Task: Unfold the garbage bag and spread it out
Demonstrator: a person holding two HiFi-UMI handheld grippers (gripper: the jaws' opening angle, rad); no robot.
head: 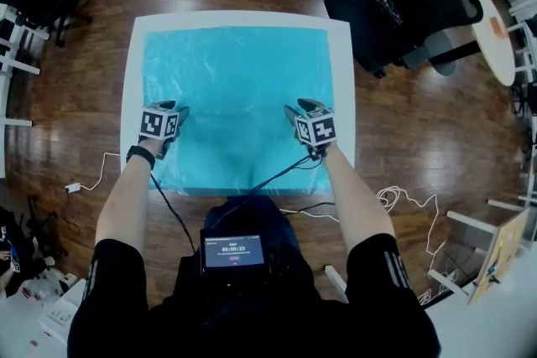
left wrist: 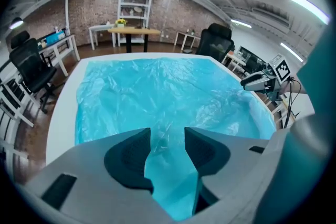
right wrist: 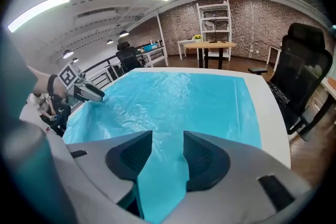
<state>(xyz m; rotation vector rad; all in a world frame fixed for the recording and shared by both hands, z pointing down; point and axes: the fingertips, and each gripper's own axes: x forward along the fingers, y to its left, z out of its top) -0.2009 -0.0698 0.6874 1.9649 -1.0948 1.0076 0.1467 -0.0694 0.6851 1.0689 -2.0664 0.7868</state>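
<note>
Hovering both grippers low over the spread bag.

I see the blue bag [head: 235,88] lying flat on the white table [head: 342,80], covering most of it. My left gripper [left wrist: 168,139] is over the bag's near left part and my right gripper [right wrist: 168,140] over its near right. Both stand with jaws wide apart, film showing through the gaps, nothing pinched.
</note>
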